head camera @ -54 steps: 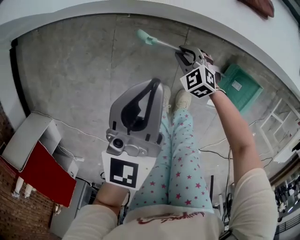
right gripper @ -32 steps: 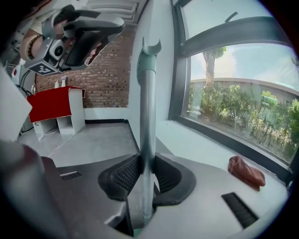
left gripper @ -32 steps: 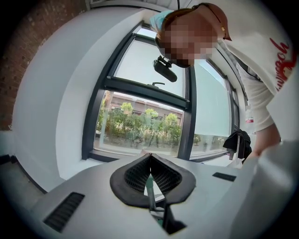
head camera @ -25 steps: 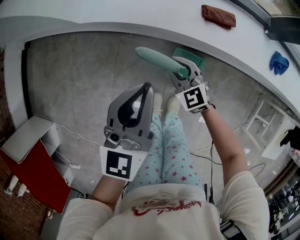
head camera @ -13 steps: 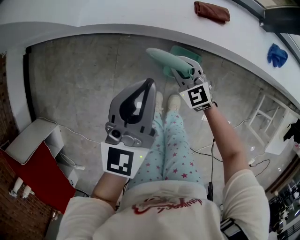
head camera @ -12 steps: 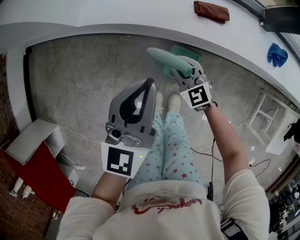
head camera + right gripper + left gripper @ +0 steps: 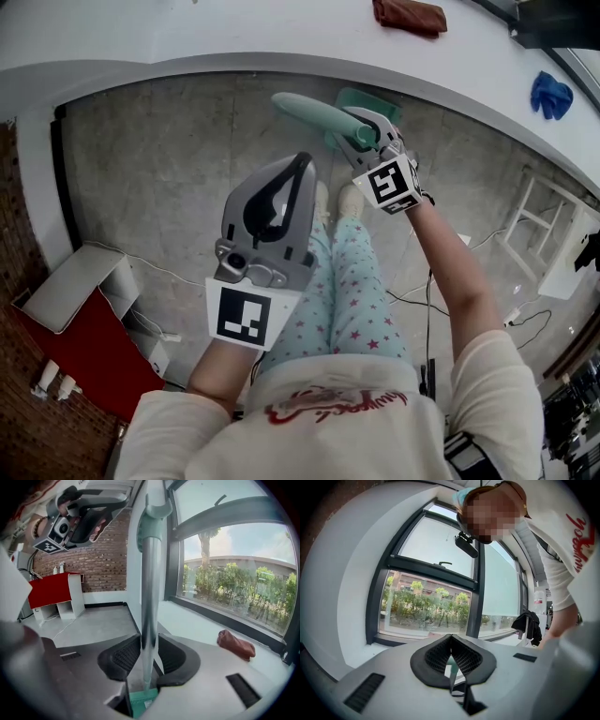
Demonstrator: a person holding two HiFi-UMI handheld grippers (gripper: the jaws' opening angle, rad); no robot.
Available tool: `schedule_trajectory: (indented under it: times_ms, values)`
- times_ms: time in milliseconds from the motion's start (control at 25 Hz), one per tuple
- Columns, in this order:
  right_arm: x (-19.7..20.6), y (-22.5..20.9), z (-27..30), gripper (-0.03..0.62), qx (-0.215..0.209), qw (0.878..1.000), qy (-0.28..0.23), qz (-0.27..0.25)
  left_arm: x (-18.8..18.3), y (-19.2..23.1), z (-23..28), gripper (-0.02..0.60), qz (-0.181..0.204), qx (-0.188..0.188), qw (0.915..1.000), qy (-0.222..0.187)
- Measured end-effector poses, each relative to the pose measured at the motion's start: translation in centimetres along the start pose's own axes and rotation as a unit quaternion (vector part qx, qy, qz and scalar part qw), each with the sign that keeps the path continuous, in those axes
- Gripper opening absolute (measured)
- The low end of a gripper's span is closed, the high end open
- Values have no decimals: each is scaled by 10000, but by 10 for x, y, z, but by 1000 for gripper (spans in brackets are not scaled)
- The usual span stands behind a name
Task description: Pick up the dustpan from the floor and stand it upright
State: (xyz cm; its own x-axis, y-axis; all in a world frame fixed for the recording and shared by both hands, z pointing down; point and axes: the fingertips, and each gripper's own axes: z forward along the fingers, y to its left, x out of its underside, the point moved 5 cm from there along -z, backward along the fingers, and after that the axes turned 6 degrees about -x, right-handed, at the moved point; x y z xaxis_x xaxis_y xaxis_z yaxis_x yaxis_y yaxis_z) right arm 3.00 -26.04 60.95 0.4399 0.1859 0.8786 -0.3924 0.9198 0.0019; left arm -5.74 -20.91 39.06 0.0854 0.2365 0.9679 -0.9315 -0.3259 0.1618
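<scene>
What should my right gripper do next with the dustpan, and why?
Probably finish opening the right gripper and draw it straight back. The dustpan's handle stands upright between its opening jaws, a gap showing on one side, with the green pan below. Pulling sideways might tip it.

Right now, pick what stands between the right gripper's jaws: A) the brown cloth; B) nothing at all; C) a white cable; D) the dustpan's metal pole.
D: in the right gripper view the dustpan's metal pole runs upright between the jaws of the right gripper, which are opening.
</scene>
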Motion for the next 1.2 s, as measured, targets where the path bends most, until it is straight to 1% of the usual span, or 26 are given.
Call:
schedule_trajectory:
  times_ms: [160, 280, 360, 400, 480, 560, 640, 680, 760, 880, 960, 1080, 1200]
  values:
    - [7, 2, -12, 140, -71, 9998, 171, -28, -5, 1, 0, 20, 65, -1, 10000, -12]
    - [0, 6, -32, 146, 20, 9998, 159, -90, -12, -4, 0, 20, 56, 63, 9999, -55]
    - [-26, 7, -53, 147, 238, 9996, -102, -116, -20, -10, -1, 20, 79, 205, 9997, -94]
    - [-44, 7, -65, 153, 364, 9988, -312, -131, -24, -12, -1, 20, 99, 269, 9995, -97]
    - [-83, 8, -88, 155, 682, 9934, -918, 37, -34, -16, -4, 20, 130, 342, 9993, -94]
    - [-121, 8, -114, 154, 1173, 9811, -1459, 497, -46, -19, -6, 20, 128, 376, 9992, -108]
    - [-157, 6, -142, 131, 1616, 9679, -1724, 858, -60, -25, -8, 20, 82, 441, 9989, -140]
    - [-176, 6, -157, 120, 1796, 9610, -1869, 965, -68, -28, -8, 20, 42, 493, 9986, -170]
    - [-215, 9, -185, 72, 2068, 9485, -2162, 1042, -87, -36, -11, 20, -23, 611, 9978, -244]
    - [-261, 18, -218, 51, 2212, 9392, -2413, 1037, -115, -47, -17, 20, 18, 789, 9963, -350]
    - [-282, 27, -234, 42, 2222, 9397, -2406, 988, -134, -53, -24, 20, 47, 889, 9951, -421]
    - [-301, 35, -249, 31, 2281, 9461, -2116, 896, -155, -59, -31, 20, 219, 1099, 9927, -454]
    - [-317, 38, -262, 28, 2424, 9406, -2217, 860, -174, -64, -34, 20, 114, 1274, 9899, -607]
